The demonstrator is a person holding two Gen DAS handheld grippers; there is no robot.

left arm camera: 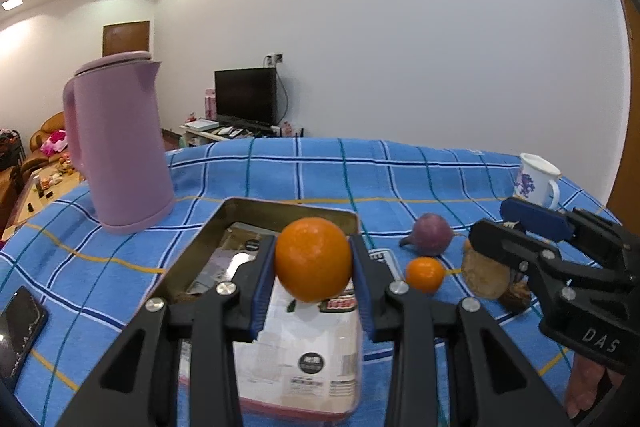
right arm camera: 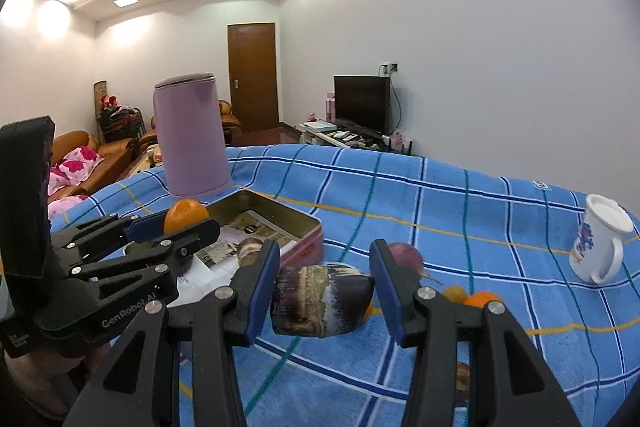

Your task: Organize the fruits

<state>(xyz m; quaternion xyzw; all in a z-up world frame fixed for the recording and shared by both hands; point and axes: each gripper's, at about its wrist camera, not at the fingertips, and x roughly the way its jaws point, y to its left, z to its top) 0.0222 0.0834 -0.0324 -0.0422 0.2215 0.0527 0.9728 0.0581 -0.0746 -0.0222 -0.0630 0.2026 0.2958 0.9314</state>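
Observation:
My left gripper (left arm camera: 313,263) is shut on a large orange (left arm camera: 313,259) and holds it above the open metal tin (left arm camera: 256,211), which is lined with printed paper. My right gripper (right arm camera: 325,289) is shut on a brown, dark-banded root-like fruit (right arm camera: 320,301) just above the cloth, right of the tin (right arm camera: 308,227). A purple round fruit (left arm camera: 431,234) and a small orange (left arm camera: 425,273) lie on the cloth between the two grippers. The right gripper (left arm camera: 520,227) also shows in the left wrist view, and the left gripper (right arm camera: 176,227) with its orange (right arm camera: 185,214) in the right wrist view.
A tall pink kettle (left arm camera: 120,143) stands behind the tin at the left. A white flowered mug (left arm camera: 538,179) stands at the far right. A black phone (left arm camera: 18,331) lies at the near left. The blue checked cloth (left arm camera: 280,171) covers the table.

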